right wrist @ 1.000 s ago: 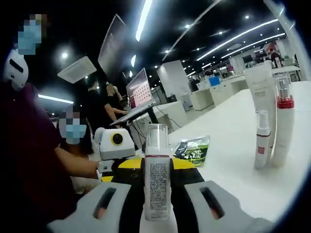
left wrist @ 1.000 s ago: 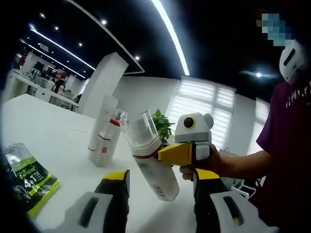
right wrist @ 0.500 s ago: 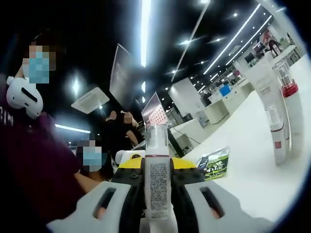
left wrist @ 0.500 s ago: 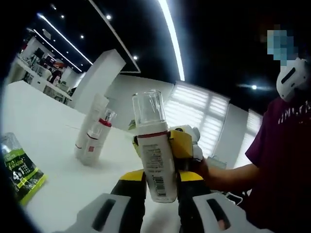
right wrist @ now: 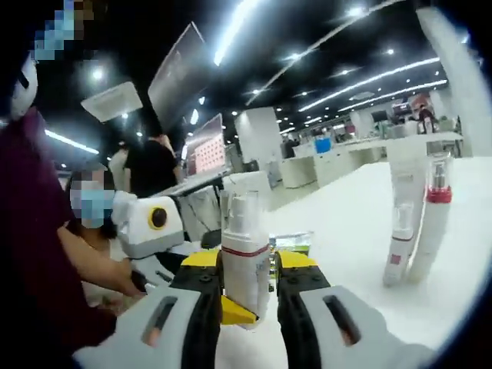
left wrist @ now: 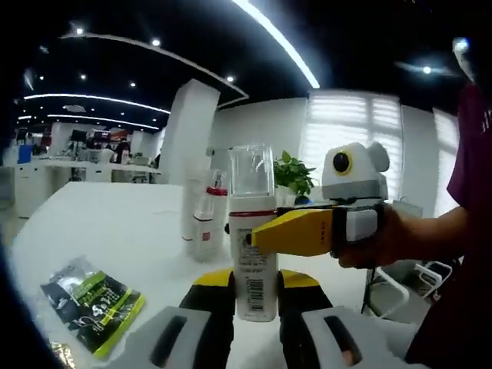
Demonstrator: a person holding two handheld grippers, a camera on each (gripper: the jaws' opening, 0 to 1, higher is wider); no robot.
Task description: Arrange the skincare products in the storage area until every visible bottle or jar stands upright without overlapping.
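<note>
In the left gripper view, a white cylindrical pump bottle with a clear plastic cap and red collar [left wrist: 254, 238] stands upright on the white table [left wrist: 100, 231] between the yellow-and-black jaws of the left gripper [left wrist: 254, 296], which clamp its base, while the right gripper [left wrist: 261, 237] reaches in from the right with its yellow jaw across the bottle's middle; a cluster of white tubes and red-capped bottles [left wrist: 201, 219] stands upright behind, and a green-and-black foil sachet [left wrist: 91, 301] lies flat at lower left. In the right gripper view, the right gripper [right wrist: 246, 280] is closed on the same bottle [right wrist: 245, 261], its long axis vertical, and the upright cluster [right wrist: 415, 219] sits well apart to the right, so the bottle looks ready to be released standing clear of the others
</note>
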